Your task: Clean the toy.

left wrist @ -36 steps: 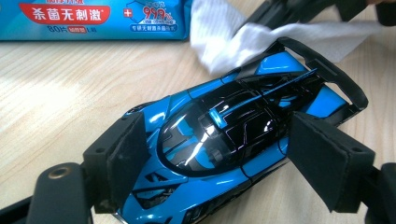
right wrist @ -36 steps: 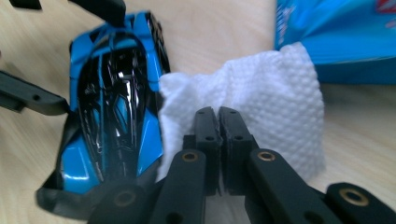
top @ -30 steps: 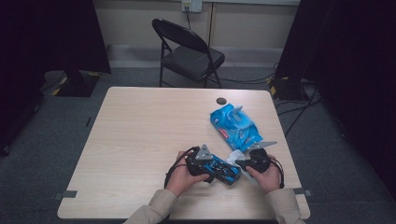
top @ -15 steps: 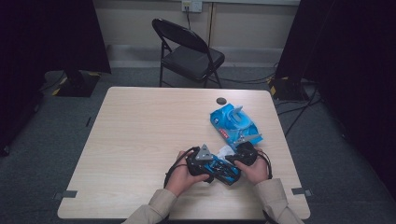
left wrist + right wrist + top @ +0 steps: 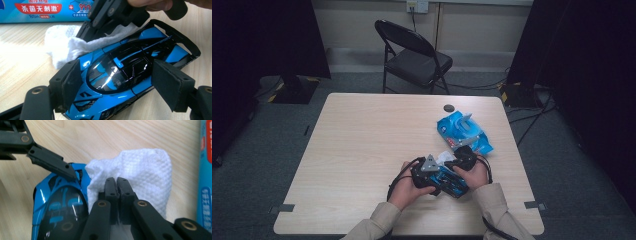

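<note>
- Toy car (image 5: 117,72): glossy blue with black panels.
- Wipe (image 5: 140,175): white, dimpled weave.
- Wipes pack (image 5: 462,131): blue, red label.
- Claws: black.
- Worktop (image 5: 362,145): pale wood grain.
- Chair (image 5: 412,55): black.

place: recording studio | signs: black curtains (image 5: 267,40); folding chair (image 5: 414,55); floor cables (image 5: 527,107)

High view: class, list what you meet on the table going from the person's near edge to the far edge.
Blue toy car held between the grippers → white wipe → blue wipes pack → small dark round object.
</note>
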`<action>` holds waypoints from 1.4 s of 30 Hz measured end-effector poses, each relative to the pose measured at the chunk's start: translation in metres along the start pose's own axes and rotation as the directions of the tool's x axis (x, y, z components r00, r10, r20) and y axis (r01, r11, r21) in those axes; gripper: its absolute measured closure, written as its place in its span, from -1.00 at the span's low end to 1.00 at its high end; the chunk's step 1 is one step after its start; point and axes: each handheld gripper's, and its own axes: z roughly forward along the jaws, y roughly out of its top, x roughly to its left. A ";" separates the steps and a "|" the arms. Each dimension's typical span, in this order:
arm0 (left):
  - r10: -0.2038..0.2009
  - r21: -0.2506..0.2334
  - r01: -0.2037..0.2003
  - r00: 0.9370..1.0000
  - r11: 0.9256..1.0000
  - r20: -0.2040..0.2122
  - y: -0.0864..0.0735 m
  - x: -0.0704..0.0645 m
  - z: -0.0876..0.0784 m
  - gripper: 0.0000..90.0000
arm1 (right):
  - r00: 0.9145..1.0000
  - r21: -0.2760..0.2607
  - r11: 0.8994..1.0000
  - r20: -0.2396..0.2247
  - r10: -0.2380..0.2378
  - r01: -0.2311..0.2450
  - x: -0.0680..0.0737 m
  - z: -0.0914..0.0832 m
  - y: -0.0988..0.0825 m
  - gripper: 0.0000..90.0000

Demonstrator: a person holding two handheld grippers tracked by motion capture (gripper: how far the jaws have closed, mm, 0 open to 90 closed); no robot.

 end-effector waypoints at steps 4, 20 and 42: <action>0.004 0.002 -0.004 1.000 1.000 0.001 0.000 -0.001 0.000 -0.47 | 1.000 -0.008 1.000 -0.013 0.015 -0.015 -0.001 0.005 0.004 0.96; 0.009 -0.001 -0.009 1.000 1.000 -0.001 0.000 -0.001 0.000 -0.47 | 1.000 -0.062 0.998 -0.008 0.008 -0.008 -0.001 -0.001 0.014 0.96; 0.010 0.023 -0.010 1.000 1.000 -0.001 0.003 -0.002 0.001 -0.47 | 0.997 -0.203 0.976 -0.008 0.081 -0.081 -0.005 -0.093 -0.046 0.96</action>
